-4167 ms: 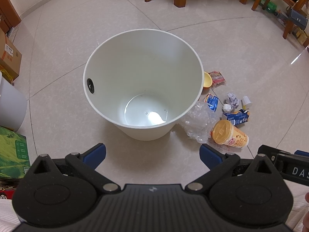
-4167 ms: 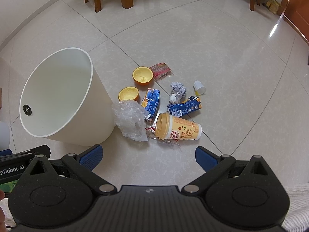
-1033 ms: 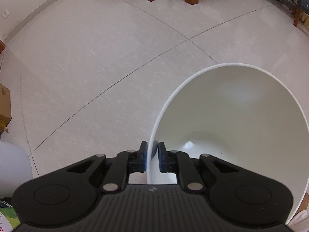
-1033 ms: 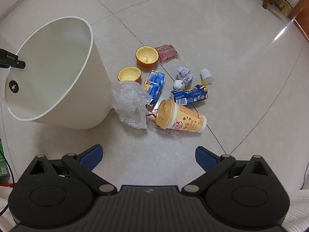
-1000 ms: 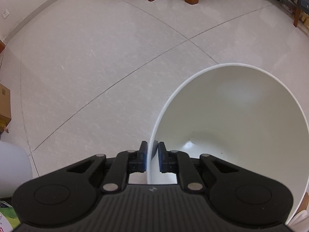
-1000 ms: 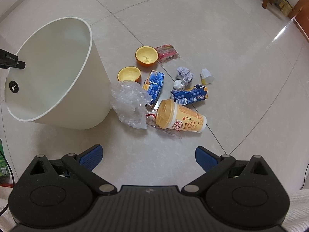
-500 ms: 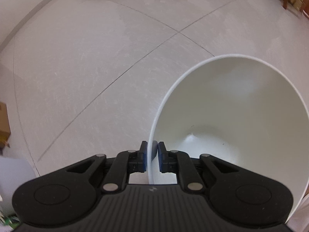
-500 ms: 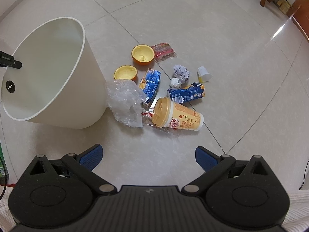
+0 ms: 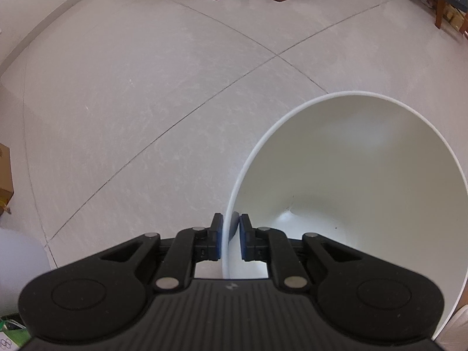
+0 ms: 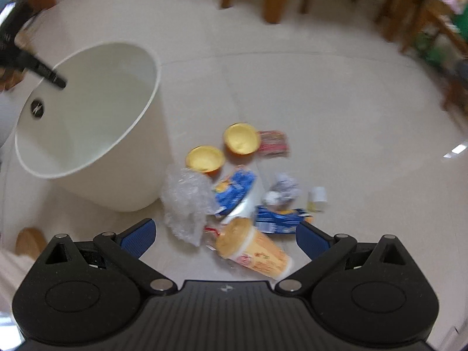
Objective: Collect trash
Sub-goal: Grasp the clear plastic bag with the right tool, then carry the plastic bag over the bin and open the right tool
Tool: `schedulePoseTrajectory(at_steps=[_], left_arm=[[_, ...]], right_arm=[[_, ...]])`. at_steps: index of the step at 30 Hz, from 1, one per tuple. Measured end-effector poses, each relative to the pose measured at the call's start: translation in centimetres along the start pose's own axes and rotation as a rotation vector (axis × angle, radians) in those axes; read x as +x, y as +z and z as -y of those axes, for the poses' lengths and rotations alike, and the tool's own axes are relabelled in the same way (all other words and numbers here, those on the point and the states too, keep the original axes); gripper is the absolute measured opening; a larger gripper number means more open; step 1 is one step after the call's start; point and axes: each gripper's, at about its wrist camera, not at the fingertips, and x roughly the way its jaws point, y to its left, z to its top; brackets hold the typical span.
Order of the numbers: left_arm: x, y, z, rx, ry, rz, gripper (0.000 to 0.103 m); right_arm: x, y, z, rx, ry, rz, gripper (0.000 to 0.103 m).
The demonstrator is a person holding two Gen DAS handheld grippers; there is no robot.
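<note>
Left gripper (image 9: 229, 241): jaws clenched on the rim of the white bin (image 9: 351, 175), one pad outside the wall, one inside; it steadies the bin.
Right gripper (image 10: 225, 235): jaws released and wide, nothing between the pads, hanging over the litter beside the bin.
Trash: all of it lies on the floor (image 10: 321, 102) just right of the bin's base, none inside the bin.
Nearest piece: the orange paper cup (image 10: 254, 251) lies on its side directly below the right jaws, lidded end toward the bin, long axis slanting away from the bin toward the right pad.
Near the cup: crumpled clear plastic (image 10: 184, 201) touches the bin's foot; a blue carton (image 10: 278, 219) lies just beyond the cup.
Nearer hand: the right, judged best placed for the cup.
Change: a second ago the cup lay well ahead of the right jaws; now it sits between them, and the view has rolled. The left grip is unchanged.
</note>
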Motion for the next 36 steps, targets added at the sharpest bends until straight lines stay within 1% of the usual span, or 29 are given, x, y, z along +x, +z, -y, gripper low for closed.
schedulePoseTrajectory(at_steps=[3,6,9,14,16,18,20,23,24,26,28,30,33,36], left_arm=[[0.1,0.1,-0.2,-0.004,0.002,-0.005,0.010],[0.1,0.3,-0.4,-0.015,0.004,-0.010,0.010],[0.2,0.4,-0.6,-0.025,0.001,-0.013,0.010],[0.3,0.4,-0.8,-0.026,-0.003,-0.015,0.010],[0.4,0.5,-0.9,-0.031,-0.004,-0.016,0.010],[0.4,0.6,-1.0,-0.037,-0.006,-0.021,0.010],[0.5,0.7,-1.1,-0.043,-0.010,-0.023,0.010],[0.5,0.7,-1.4,-0.050,-0.014,-0.021,0.010],[0.6,0.6,-1.5,-0.050,-0.015,-0.020,0.010],[0.6,0.6,-1.5,-0.043,-0.015,-0.017,0.010],[0.6,0.6,-1.6,-0.044,-0.015,-0.019,0.010],[0.6,0.6,-1.6,-0.045,-0.016,-0.021,0.010],[0.6,0.7,-1.6,-0.040,-0.016,-0.025,0.010],[0.7,0.8,-1.5,-0.039,-0.015,-0.028,0.010]], right_arm=[[3.2,-0.3,-0.3,-0.052,0.035,0.026,0.103],[6.9,-0.1,-1.0,-0.082,0.047,0.001,0.103],[9.8,0.1,-1.8,-0.110,0.063,0.002,0.103],[14.4,0.7,-2.9,-0.154,0.100,-0.008,0.103],[16.0,0.7,-3.5,-0.188,0.100,-0.007,0.103],[17.7,0.7,-4.0,-0.206,0.127,-0.029,0.103],[19.1,0.4,-4.5,-0.225,0.117,-0.041,0.103],[20.9,-0.1,-5.4,-0.259,0.078,-0.051,0.103],[21.2,-0.2,-5.6,-0.262,0.070,-0.054,0.101],[21.5,-0.3,-5.5,-0.252,0.060,-0.065,0.093],[21.8,-0.2,-5.1,-0.231,0.063,-0.082,0.079],[21.5,-0.1,-4.8,-0.225,0.053,-0.079,0.072],[20.8,0.2,-4.1,-0.195,0.061,-0.092,0.066],[19.3,0.3,-3.6,-0.184,0.050,-0.098,0.064]])
